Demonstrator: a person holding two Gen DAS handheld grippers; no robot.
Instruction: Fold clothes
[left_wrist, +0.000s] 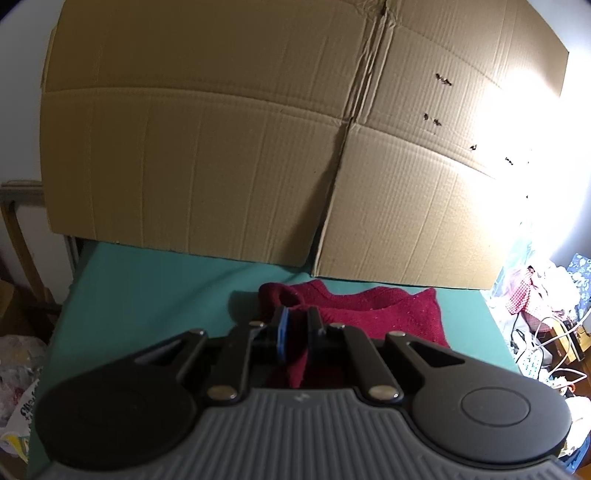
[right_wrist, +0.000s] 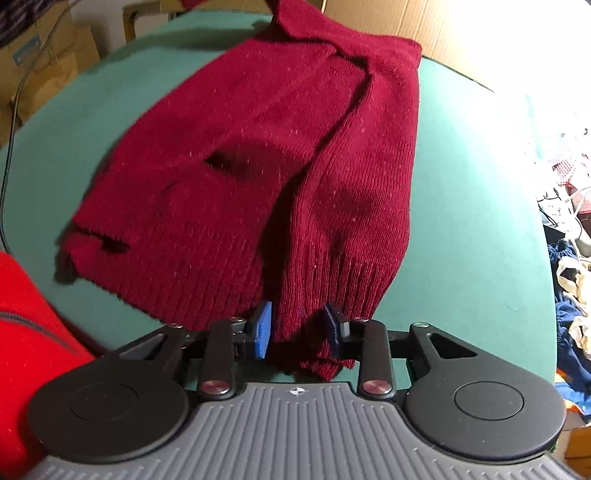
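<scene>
Sweater: a dark red knitted sweater (right_wrist: 258, 166) lies on a green table cover (right_wrist: 461, 221), folded lengthwise into a long shape with a ribbed hem at the near end and the collar at the far end.

Right view only: nearly the whole sweater, its fine vertical knit, flecks of pale lint, two dark slits in the left half, and a long fold ridge running from far to near (the right half overlaps here). A bright red garment with a zip (right_wrist: 26, 332) fills the near left corner.

Left view only: the far end of the sweater (left_wrist: 369, 314) seen low and flat, with a rolled collar at its left, and a big creased sheet of cardboard (left_wrist: 221, 140) standing behind the table, its corrugation showing and a few small dark holes on the right.

Left tongs: the left gripper (left_wrist: 297, 330) has its fingers close together with a strip of red knit pinched between the blue pad and the black finger; it is gripping the sweater at the collar end.

Right tongs: the right gripper (right_wrist: 297, 328) sits at the near hem with its blue pads apart; a bunched tongue of ribbed hem hangs between them, touching the left pad, clear of the right one, so not clamped.

Surroundings: bags and loose clutter (left_wrist: 543, 302) with white cables lie to the right of the table.
</scene>
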